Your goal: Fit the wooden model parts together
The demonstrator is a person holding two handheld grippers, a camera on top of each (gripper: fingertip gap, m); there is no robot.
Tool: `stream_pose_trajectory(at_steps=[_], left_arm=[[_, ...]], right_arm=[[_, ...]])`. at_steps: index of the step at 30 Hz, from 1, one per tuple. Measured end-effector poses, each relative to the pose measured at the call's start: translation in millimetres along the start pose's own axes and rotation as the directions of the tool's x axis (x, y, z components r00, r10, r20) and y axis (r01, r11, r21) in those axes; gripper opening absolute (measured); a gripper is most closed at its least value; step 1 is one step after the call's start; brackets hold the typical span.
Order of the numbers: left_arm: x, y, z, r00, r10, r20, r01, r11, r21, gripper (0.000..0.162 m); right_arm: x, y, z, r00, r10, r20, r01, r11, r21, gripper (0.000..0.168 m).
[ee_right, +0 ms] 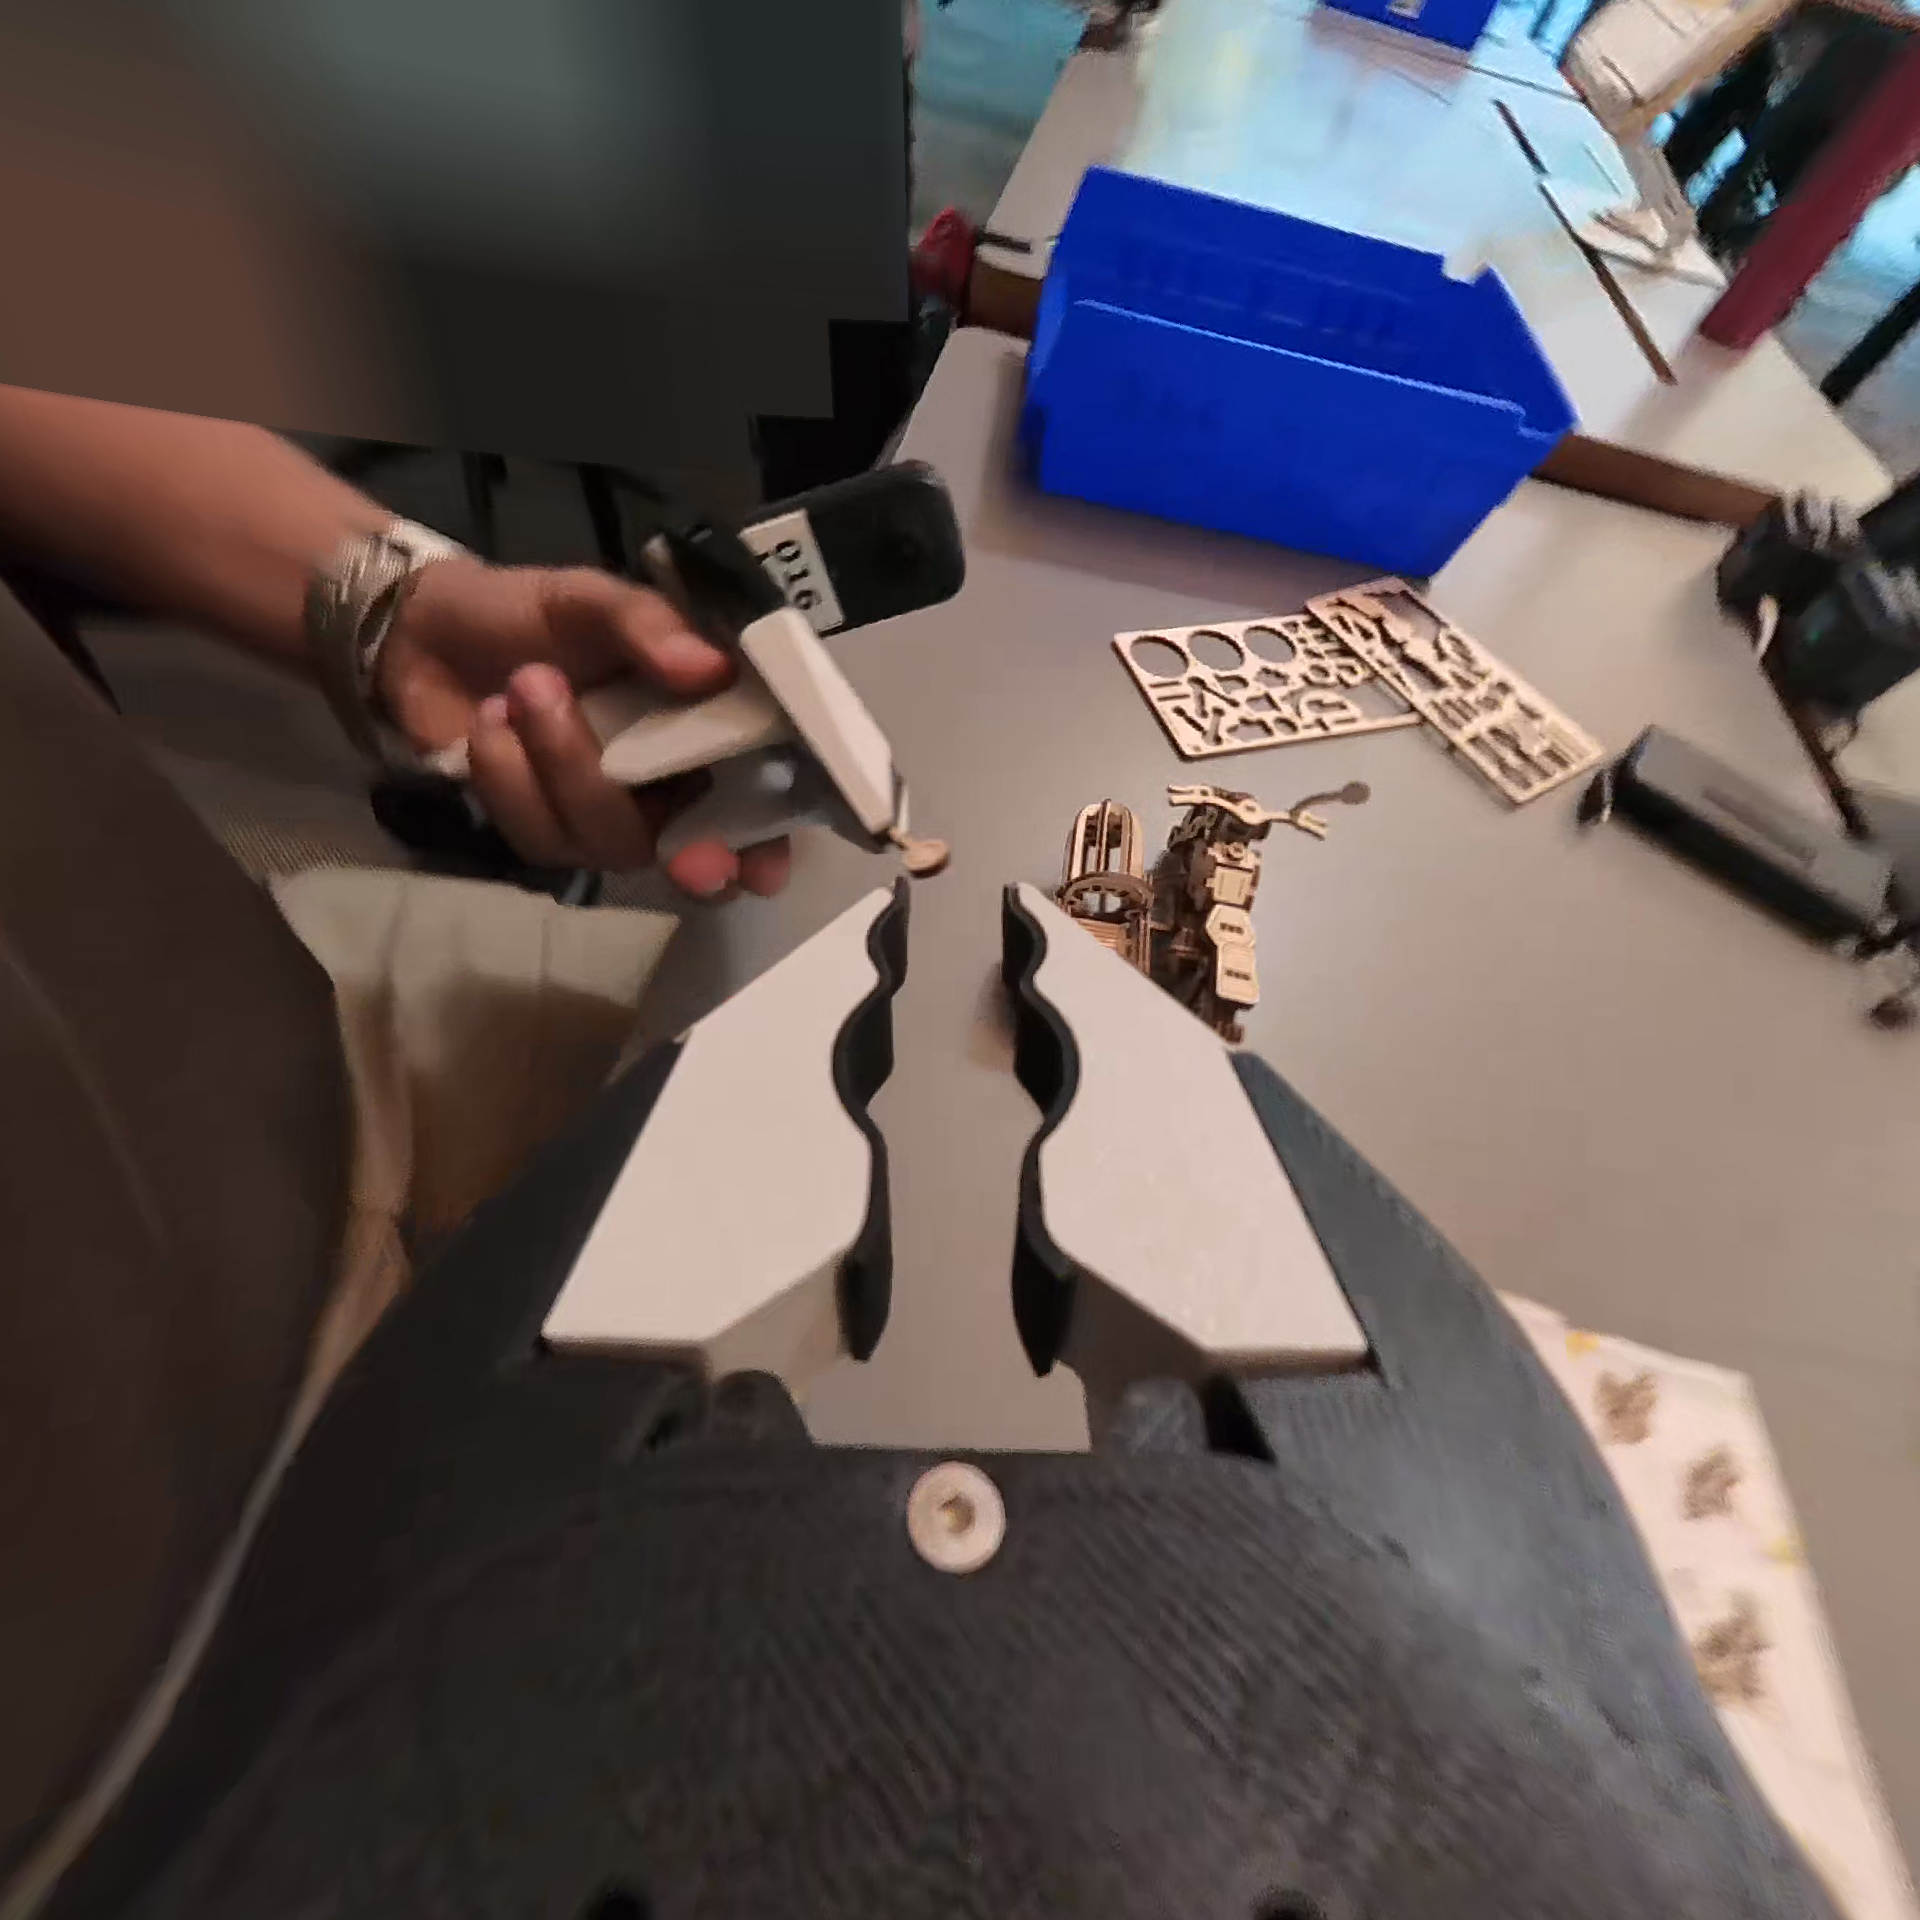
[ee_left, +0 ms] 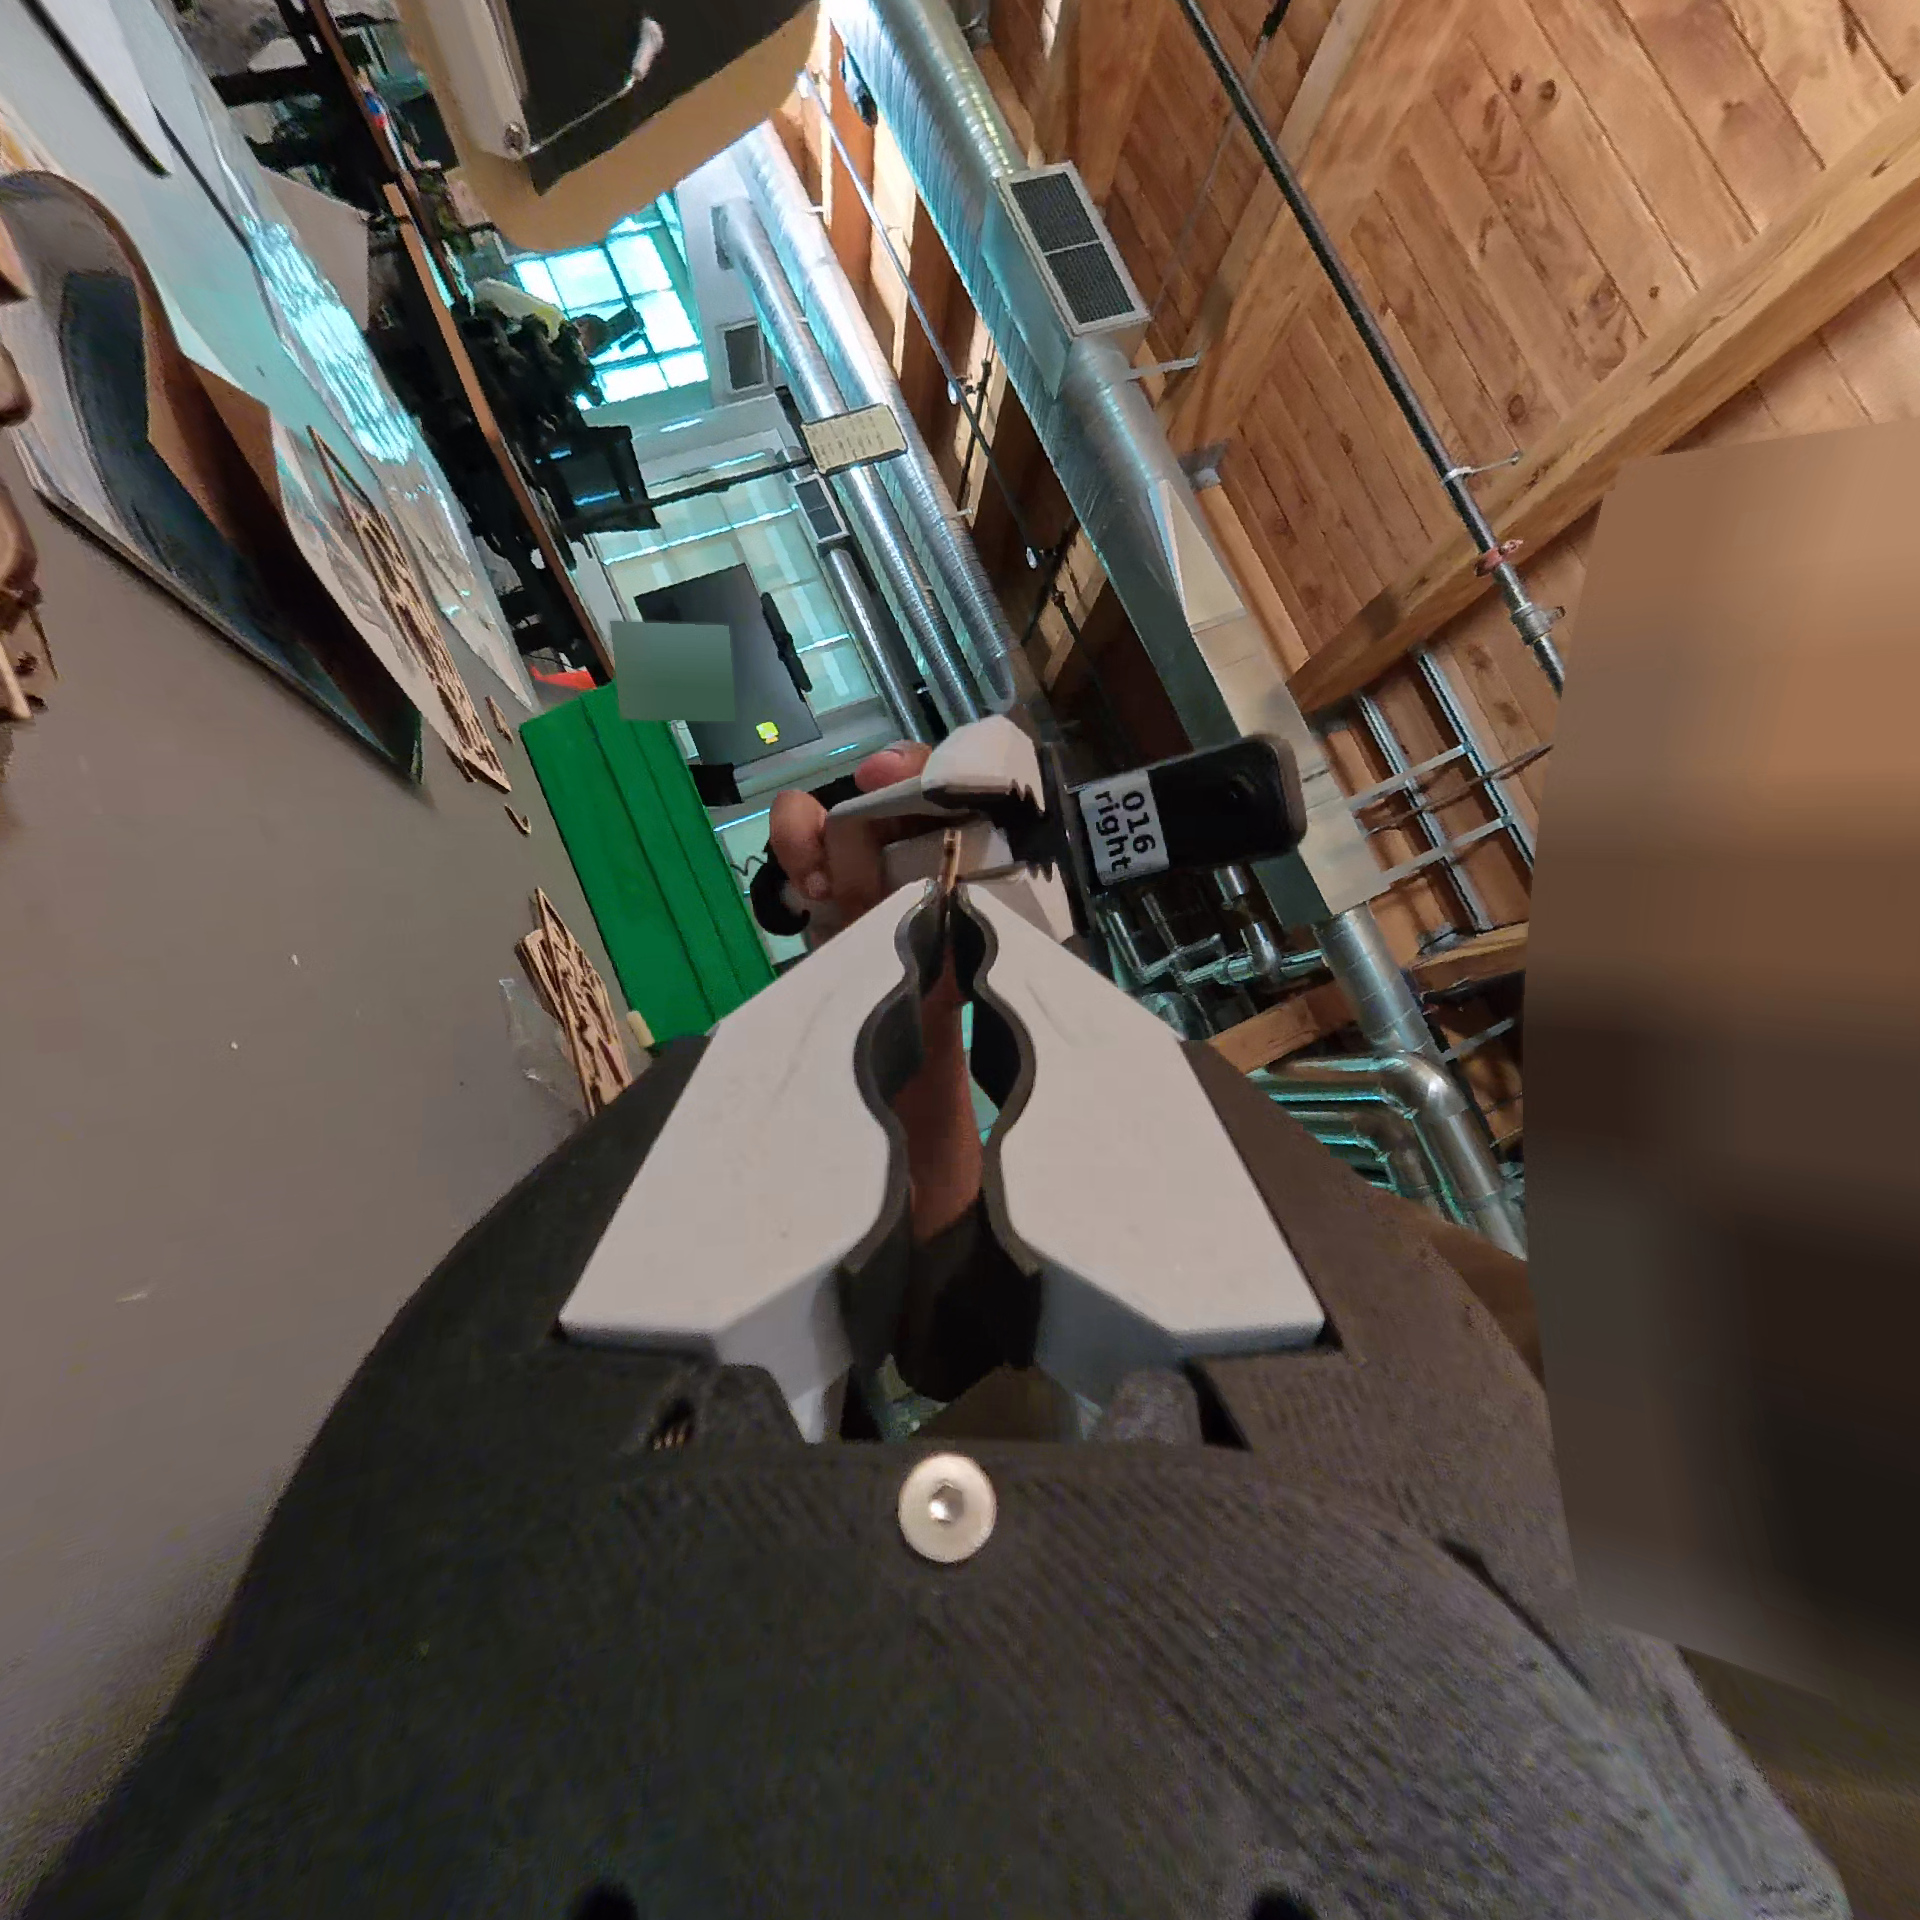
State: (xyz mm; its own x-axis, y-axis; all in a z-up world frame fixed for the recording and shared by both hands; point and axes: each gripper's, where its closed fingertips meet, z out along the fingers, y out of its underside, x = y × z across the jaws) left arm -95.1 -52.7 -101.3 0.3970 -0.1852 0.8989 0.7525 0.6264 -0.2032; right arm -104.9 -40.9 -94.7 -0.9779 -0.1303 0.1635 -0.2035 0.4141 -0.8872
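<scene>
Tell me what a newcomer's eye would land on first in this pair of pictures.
Probably the left gripper, held in a hand at the left of the right wrist view, pinching a small wooden part above the grey table. The right gripper points at it with its jaws open and empty. Next come the half-built wooden model standing mid-table, the bright blue bin behind it, and two punched-out wooden sheets lying flat between them.

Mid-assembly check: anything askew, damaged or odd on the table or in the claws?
Nothing looks spilled or broken. The left claw pinches the small round wooden part only at its very tips, most of it sticking out, so the hold looks marginal. The wooden model stands upright; the two cut-out sheets overlap askew.
</scene>
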Motion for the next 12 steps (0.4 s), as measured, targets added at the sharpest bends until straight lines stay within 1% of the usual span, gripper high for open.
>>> stream_pose_trajectory(at_steps=[4,12], left_arm=[[0.5,-3.7,-2.5,0.999,-0.039,-0.019,0.039,0.999,0.000,0.000],[0.9,1.1,-1.8,0.991,-0.124,-0.052,0.122,0.992,-0.040,0.000]], right_arm=[[-7.1,5.4,2.4,0.996,-0.082,0.042,0.084,0.995,-0.044,0.020],[-5.4,9.8,5.0,0.974,-0.223,0.029,0.225,0.971,-0.081,0.016]])
